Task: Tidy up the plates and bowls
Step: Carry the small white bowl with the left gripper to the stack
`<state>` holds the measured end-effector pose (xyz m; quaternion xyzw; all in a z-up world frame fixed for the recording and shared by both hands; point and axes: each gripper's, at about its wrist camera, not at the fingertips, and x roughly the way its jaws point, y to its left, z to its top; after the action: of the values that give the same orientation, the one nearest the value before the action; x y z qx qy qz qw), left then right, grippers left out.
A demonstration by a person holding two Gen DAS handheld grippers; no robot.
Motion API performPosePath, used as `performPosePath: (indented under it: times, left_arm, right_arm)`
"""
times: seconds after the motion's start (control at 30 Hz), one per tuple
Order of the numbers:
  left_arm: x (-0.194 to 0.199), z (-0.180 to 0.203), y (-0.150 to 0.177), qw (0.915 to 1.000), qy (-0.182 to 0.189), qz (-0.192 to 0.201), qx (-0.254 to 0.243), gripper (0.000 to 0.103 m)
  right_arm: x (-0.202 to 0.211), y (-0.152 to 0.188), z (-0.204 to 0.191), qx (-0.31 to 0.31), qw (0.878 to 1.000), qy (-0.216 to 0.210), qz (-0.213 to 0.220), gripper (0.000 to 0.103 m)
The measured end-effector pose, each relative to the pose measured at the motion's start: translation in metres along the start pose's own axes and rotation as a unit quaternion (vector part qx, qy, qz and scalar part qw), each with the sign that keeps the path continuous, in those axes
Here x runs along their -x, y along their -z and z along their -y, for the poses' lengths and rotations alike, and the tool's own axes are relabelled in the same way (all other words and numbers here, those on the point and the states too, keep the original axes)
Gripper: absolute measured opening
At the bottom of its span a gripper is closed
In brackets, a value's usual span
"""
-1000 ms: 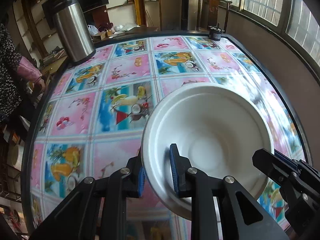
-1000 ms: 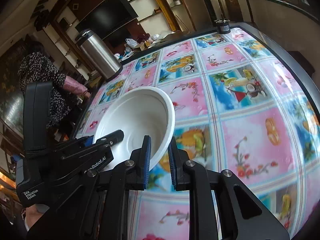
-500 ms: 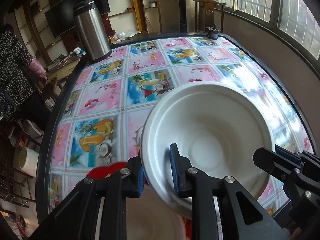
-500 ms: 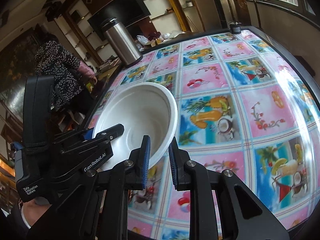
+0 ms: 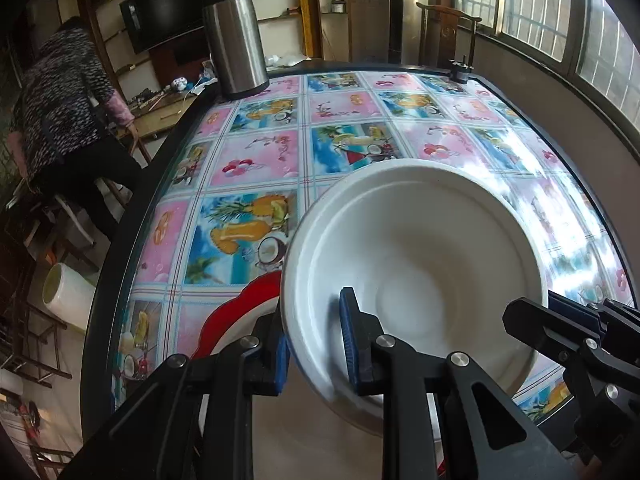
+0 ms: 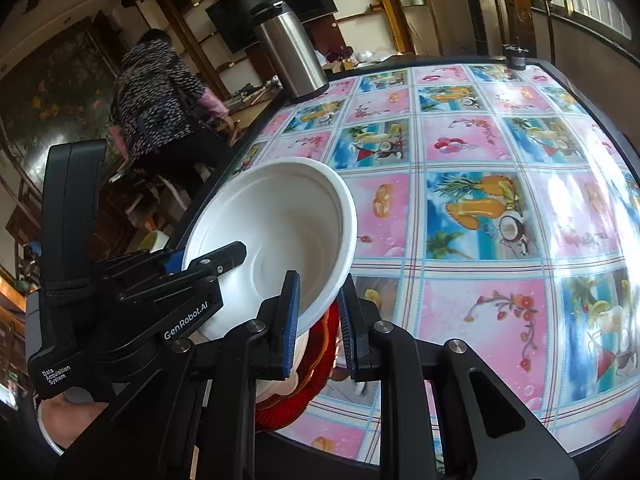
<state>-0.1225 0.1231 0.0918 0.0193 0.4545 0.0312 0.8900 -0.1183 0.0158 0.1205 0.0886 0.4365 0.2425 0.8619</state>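
A white bowl (image 5: pixel 420 264) is held in the air by both grippers, above the near edge of the table. My left gripper (image 5: pixel 314 344) is shut on its left rim. My right gripper (image 6: pixel 318 312) is shut on its right rim, and its black fingers (image 5: pixel 532 326) show at the bowl's right edge in the left wrist view. The bowl also shows in the right wrist view (image 6: pixel 280 228). Under it lies a red-rimmed plate (image 5: pixel 236 312) with a white centre, also low in the right wrist view (image 6: pixel 316 364). Most of the plate is hidden.
The table (image 5: pixel 256 168) has a bright fruit-print cloth and a black rim. A steel thermos (image 5: pixel 234 36) stands at its far left corner. A small dark object (image 5: pixel 460 71) sits at the far edge. A person (image 5: pixel 60 112) stands left of the table.
Both grippers have carried the bowl back toward the near edge of the table. The red-rimmed plate has come into view beneath it. Both grips are unchanged.
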Motion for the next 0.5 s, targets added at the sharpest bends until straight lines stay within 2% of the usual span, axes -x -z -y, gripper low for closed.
performPosePath:
  times: [0.5]
  left_arm:
    - [0.006, -0.024, 0.020, 0.9998, -0.011, -0.009, 0.016, 0.022]
  right_arm:
    - [-0.011, 0.010, -0.028, 0.031, 0.999, -0.012, -0.028, 0.019]
